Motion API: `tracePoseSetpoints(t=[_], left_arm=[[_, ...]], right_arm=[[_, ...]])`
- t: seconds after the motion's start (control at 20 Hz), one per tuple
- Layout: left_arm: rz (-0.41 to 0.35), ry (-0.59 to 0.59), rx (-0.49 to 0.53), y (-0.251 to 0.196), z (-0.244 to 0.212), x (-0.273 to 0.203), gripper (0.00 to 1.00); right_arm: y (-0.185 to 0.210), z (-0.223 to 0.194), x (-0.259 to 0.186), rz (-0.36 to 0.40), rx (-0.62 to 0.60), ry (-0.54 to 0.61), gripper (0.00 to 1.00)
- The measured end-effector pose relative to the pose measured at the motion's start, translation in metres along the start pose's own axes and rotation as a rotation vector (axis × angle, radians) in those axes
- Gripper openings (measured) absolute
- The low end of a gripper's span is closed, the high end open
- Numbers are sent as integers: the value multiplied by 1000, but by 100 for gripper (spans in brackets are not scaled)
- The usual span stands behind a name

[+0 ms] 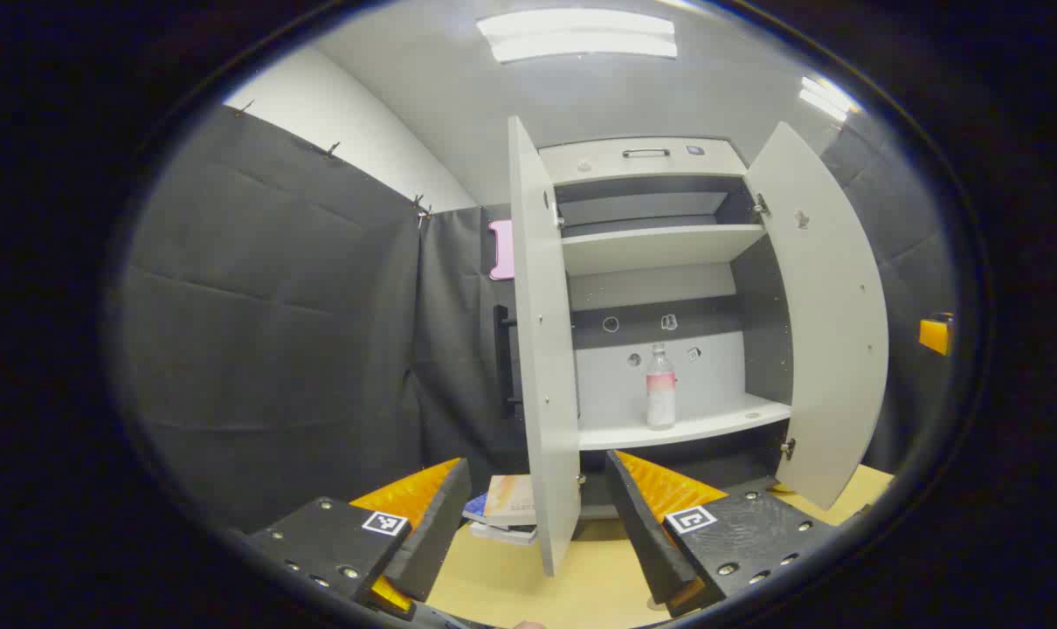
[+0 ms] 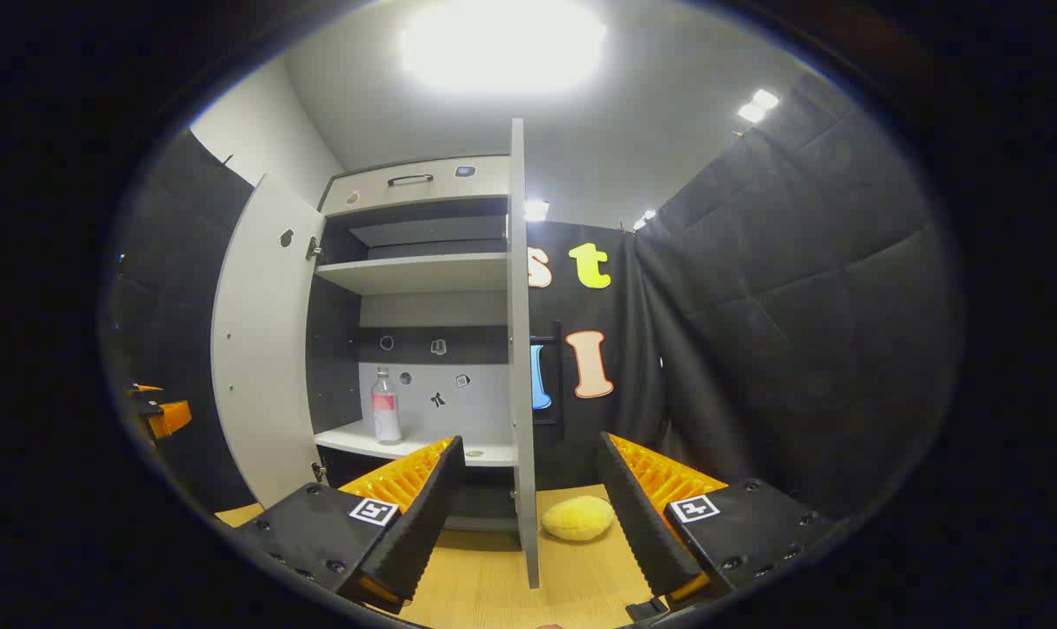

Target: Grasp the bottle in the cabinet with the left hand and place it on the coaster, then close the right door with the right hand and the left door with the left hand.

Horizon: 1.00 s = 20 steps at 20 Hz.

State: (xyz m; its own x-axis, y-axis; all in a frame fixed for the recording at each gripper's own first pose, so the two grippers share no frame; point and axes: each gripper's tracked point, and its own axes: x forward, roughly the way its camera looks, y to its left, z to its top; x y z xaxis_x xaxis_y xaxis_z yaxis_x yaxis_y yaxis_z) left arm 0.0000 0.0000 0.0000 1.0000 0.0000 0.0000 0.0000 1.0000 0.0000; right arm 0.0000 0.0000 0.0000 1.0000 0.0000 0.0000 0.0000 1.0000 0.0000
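The clear plastic bottle with the pink band and white cap (image 1: 660,388) stands straight up on the lower white shelf (image 1: 712,425) of the grey cabinet, so its long side runs up and down. In the left gripper view it sits ahead of my left hand-held gripper (image 1: 537,515), higher than the fingers and a little toward the right finger. Nothing is touching it.

My left hand-held gripper is wide open and holds nothing — its black and orange fingers (image 1: 659,515) are well apart. The tall grey left door (image 1: 546,367) stands open edge-on, right between those fingers, near me. I think I must steer past that door edge on its right side, then go forward and up to reach the bottle from the side.

In the right gripper view the same bottle (image 2: 385,405) is off to the left, inside the cabinet. My right hand-held gripper (image 2: 528,524) is also wide open and empty, with the grey right door (image 2: 520,349) edge-on between its fingers. I judge the left one is better lined up for the grab — the task wants that hand too.

Both doors are open. I cannot pick out the coaster. Some flat books (image 1: 507,507) and a soft yellow lump (image 2: 578,517) lie on the light wooden worktop (image 1: 511,585).
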Motion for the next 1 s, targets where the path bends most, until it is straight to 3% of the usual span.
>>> tracePoseSetpoints(t=[0.05,0.1,0.3,0.35,0.4,0.55,0.6,0.65,1.0], left_arm=[[2,-2,1,0,1,-1,98],[4,-2,0,1,1,-1,91],[19,1,-5,8,0,-3,91],[21,-1,-4,11,1,-3,98],[23,-4,-2,12,2,-5,91],[25,-6,14,8,0,-3,91],[24,-3,18,6,-2,-3,98],[21,-1,19,4,-3,-2,91],[10,-25,-2,-13,5,-4,91]], right_arm=[[1,1,-1,4,-2,-3,97],[1,2,0,6,-3,-7,97],[3,4,-1,19,-9,-13,97],[3,4,0,19,-10,-8,97],[1,2,-1,19,-9,-5,97],[0,1,-1,17,-3,-5,97],[-1,0,-1,14,-3,-4,97],[-2,0,-1,12,-4,-2,97],[-15,-7,-5,15,-11,16,97]])
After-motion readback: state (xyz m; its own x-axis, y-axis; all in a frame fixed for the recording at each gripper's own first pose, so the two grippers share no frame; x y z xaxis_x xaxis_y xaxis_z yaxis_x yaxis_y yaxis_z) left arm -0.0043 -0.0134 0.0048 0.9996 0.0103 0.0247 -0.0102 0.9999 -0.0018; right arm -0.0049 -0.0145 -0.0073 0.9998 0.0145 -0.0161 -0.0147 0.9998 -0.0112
